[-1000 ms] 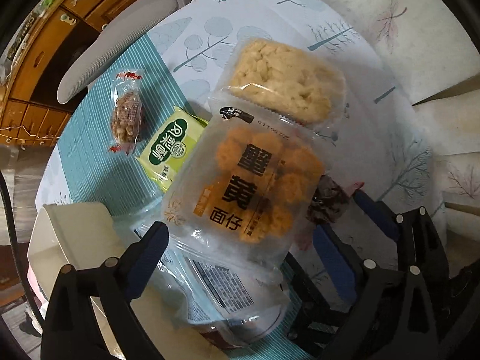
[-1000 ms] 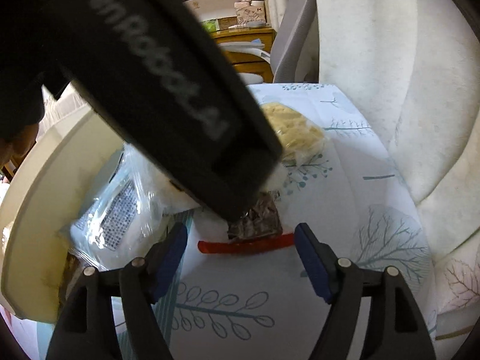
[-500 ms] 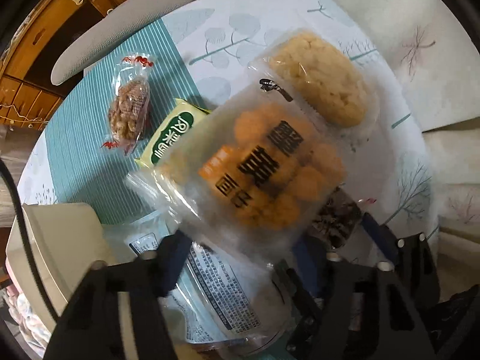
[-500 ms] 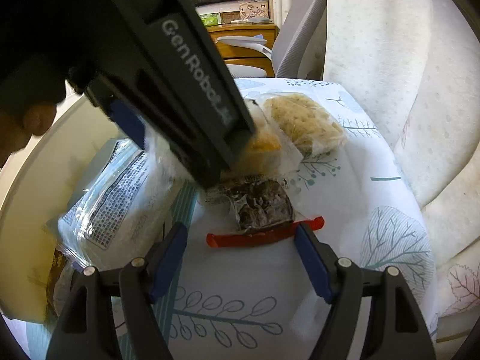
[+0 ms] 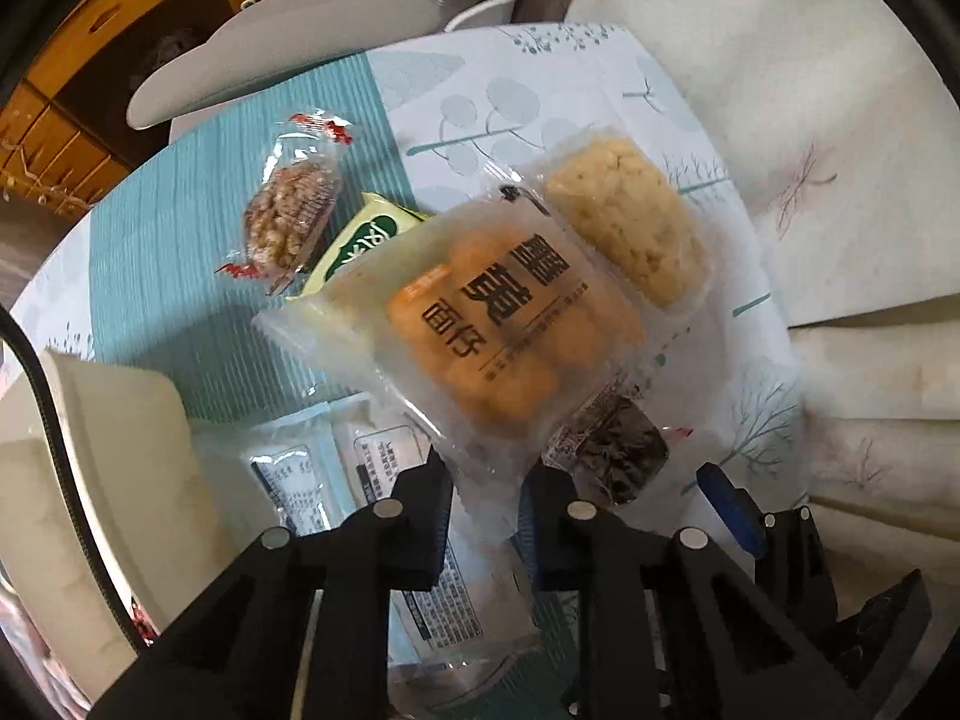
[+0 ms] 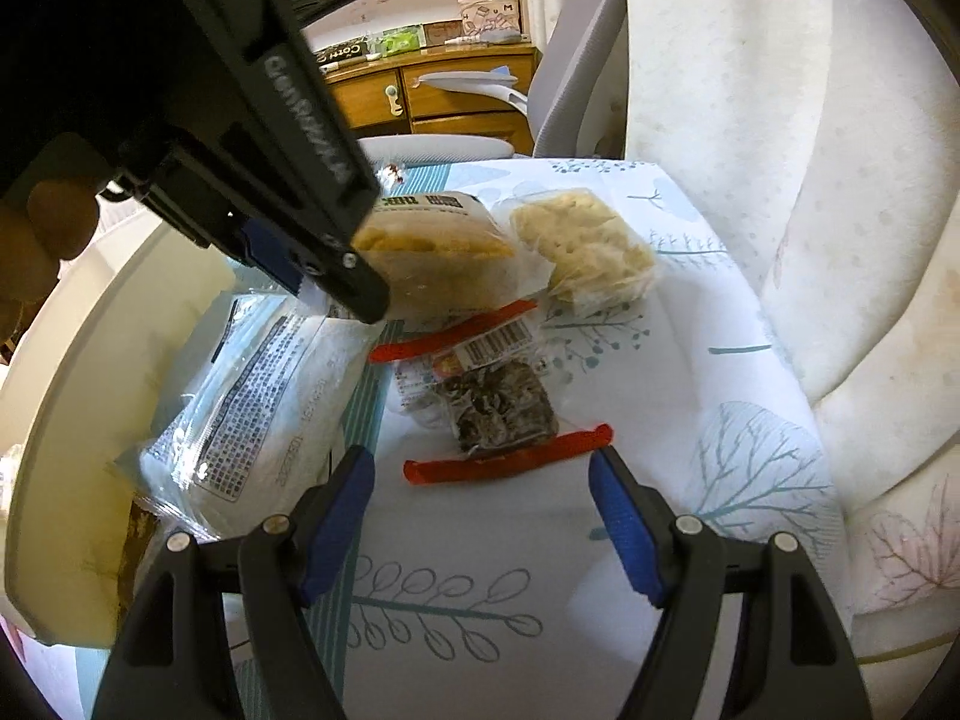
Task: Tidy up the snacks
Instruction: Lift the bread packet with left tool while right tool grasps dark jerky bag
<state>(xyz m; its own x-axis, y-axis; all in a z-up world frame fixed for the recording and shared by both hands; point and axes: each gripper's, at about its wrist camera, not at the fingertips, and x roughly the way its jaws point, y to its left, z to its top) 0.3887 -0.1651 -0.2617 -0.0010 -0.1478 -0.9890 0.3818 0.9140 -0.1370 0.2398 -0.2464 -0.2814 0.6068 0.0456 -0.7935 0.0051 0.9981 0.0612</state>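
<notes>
Pinching the near edge of a clear packet of orange fried snack balls (image 5: 504,330), the left gripper (image 5: 486,504) points straight down at the bench (image 5: 180,276); its jaws have just been closing and now clamp the plastic wrapper between the pads, with the packet hanging tilted above the other snacks. Directly beneath the left gripper lies a white-and-clear packet with printed label text (image 5: 384,480), resting against the rim of a cream-coloured tray (image 5: 102,480) at the left. Just right of the held packet, a small packet of dark dried snack with red sealed ends (image 6: 498,408) lies flat on the leaf-patterned tablecloth. The right gripper (image 6: 480,516) hovers low over that dark packet with its blue-padded jaws standing fairly wide and nothing between them; the packet's near red seal lies just beyond its fingertips. In the right wrist view the left gripper's black body crosses the upper left, with the orange packet hanging from its tip. Farther on, a clear packet holding a pale yellow puffed-rice cake (image 5: 624,228) lies on the cloth, partly overlapped in the left wrist view by the held packet. To the left, a green-and-yellow packet (image 5: 366,240) peeks from behind the orange one, and beside it lies a small clear packet of brown nuts (image 5: 288,216) on the teal striped part of the cloth. Beyond the bench stand a grey chair (image 5: 288,54) and a wooden cabinet (image 6: 432,96).
</notes>
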